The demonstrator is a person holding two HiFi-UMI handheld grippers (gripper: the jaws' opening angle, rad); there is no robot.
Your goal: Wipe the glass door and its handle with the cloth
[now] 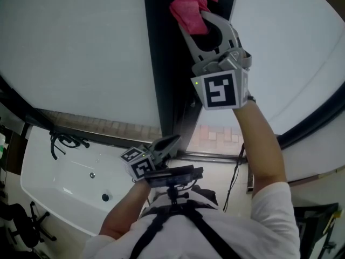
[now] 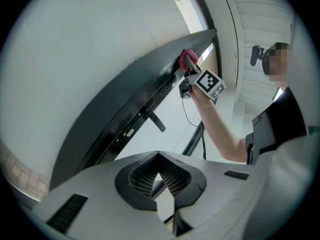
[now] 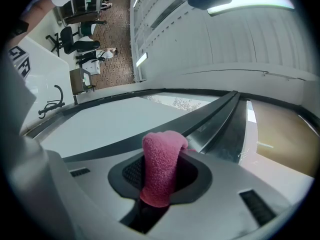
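- Right gripper (image 1: 198,21), upper centre of the head view: jaws clamped on the pink cloth (image 1: 188,8). In the right gripper view the cloth's lower end is lost in the dark throat between the jaws.
- The cloth lies against the dark door frame (image 1: 161,63), which runs between two pale glass panes (image 1: 70,47). The bunched cloth hides the contact patch itself.
- Left gripper (image 1: 168,143), lower centre: jaws together at the tips, nothing between them, well apart from the door.
- Door handle (image 2: 152,120): a dark lever at the centre of the left gripper view, untouched. In the head view it cannot be made out.
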